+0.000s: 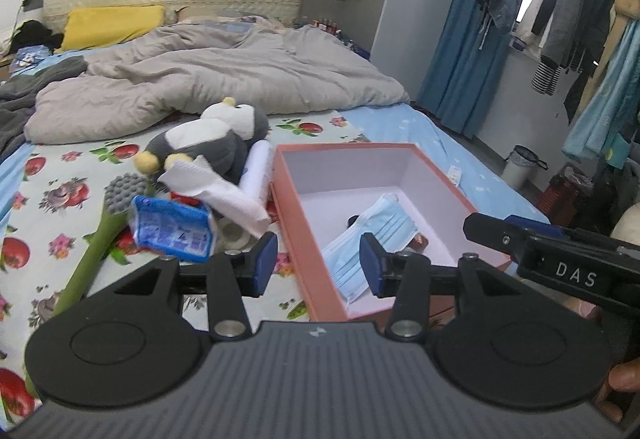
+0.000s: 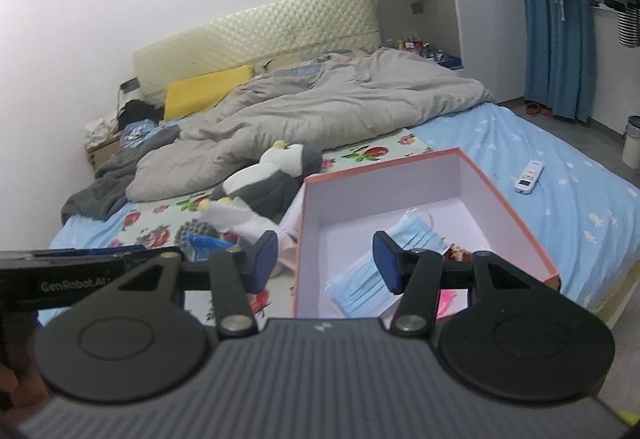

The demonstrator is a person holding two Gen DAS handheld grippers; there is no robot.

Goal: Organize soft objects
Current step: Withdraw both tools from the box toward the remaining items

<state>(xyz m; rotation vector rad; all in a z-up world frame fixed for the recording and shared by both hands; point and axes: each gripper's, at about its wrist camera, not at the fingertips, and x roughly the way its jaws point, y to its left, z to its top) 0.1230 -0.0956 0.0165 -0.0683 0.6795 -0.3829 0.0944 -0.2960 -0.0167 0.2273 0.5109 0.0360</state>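
Observation:
An open pink box point(image 1: 304, 239) point(image 2: 516, 223) with a white inside sits on the bed. A blue face mask point(image 1: 372, 235) point(image 2: 416, 235) lies in it beside a small dark item. Left of the box lie a grey and white plush penguin point(image 1: 216, 139) point(image 2: 272, 179), a white cloth point(image 1: 216, 191), a blue tissue pack point(image 1: 172, 227) and a green massage stick with a grey knobbed head point(image 1: 124, 191). My left gripper point(image 1: 318, 263) is open and empty above the box's near left corner. My right gripper point(image 2: 324, 259) is open and empty above the box's near edge.
A rumpled grey duvet point(image 1: 224, 79) and a yellow pillow point(image 1: 112, 25) cover the far bed. A white remote point(image 2: 529, 177) lies on the blue sheet right of the box. Blue curtains, hanging clothes and a bin point(image 1: 520, 167) stand to the right.

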